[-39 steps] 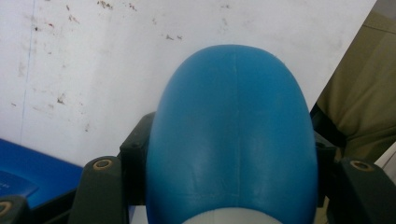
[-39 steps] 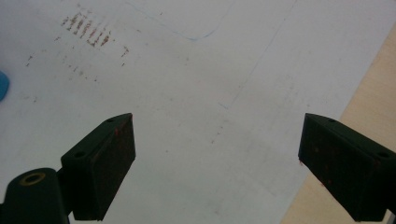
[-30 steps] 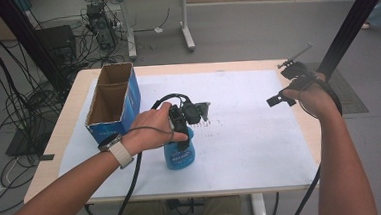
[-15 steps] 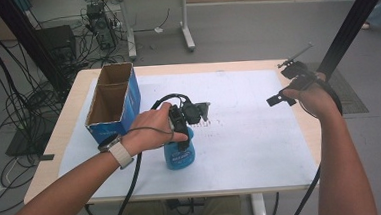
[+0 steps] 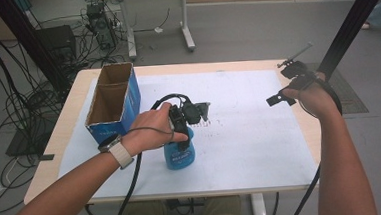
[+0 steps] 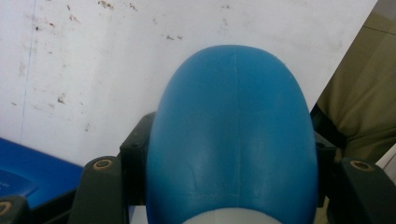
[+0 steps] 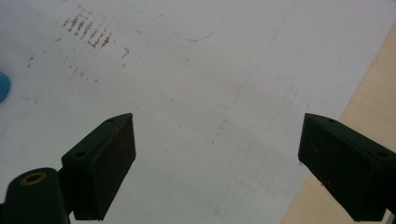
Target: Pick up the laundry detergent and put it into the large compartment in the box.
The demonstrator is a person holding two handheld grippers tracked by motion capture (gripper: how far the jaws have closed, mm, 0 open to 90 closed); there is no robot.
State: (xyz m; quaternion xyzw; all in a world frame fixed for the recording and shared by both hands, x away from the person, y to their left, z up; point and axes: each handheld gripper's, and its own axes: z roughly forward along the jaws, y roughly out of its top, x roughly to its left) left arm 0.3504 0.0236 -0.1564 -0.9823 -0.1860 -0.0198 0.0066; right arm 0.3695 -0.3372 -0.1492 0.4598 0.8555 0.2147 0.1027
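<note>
A blue plastic bottle [image 5: 180, 157] stands upright on the white sheet near the table's front edge. My left gripper [image 5: 184, 130] comes down on it from above and is shut on its upper part. In the left gripper view the bottle's rounded blue body [image 6: 233, 126] sits between the two black fingers [image 6: 100, 186], which press on its sides. My right gripper [image 5: 285, 85] hangs above the table's right edge, away from the bottle. Its jaws stand wide apart in the right gripper view [image 7: 217, 135], with nothing between them but the sheet below.
An open blue cardboard box [image 5: 131, 93] stands at the table's left, just left of the bottle. A white sheet [image 5: 250, 134] with faint brown marks covers most of the wooden table [image 5: 310, 130]. Cables trail over the front edge and lie on the floor at left.
</note>
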